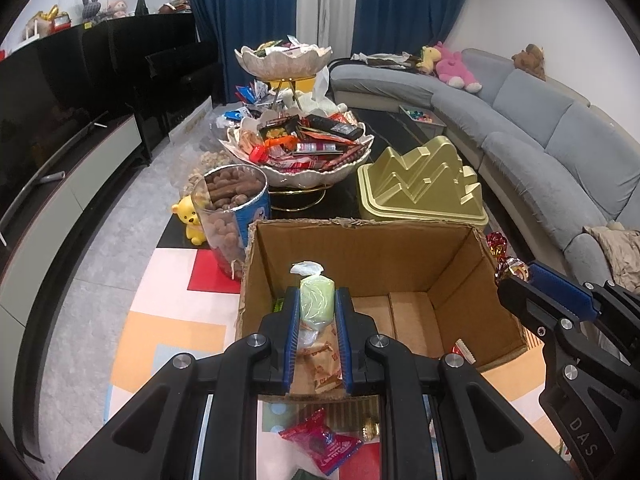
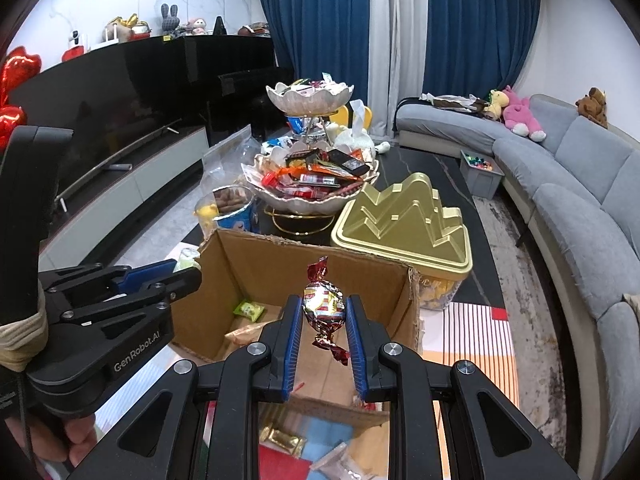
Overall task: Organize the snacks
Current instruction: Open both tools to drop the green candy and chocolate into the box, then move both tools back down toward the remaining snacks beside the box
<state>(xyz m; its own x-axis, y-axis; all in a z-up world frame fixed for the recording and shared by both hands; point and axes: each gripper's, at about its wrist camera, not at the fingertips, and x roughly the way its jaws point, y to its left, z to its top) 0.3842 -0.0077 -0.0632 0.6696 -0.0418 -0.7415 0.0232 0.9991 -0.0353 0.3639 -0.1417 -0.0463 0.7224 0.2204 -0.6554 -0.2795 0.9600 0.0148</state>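
Green candy [image 1: 317, 298] upright, left jaws grasping | foil candy [image 2: 324, 306] upright, right jaws grasping | above box [image 1: 456, 264]

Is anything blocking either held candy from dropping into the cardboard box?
Nothing visible. The green candy in the left gripper and the red foil candy in the right gripper both hang over the open-topped cardboard box.

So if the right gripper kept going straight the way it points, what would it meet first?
Probably the far wall of the cardboard box: the right gripper, shut on a foil-wrapped candy, points over the open box toward that wall. Depth is unclear.
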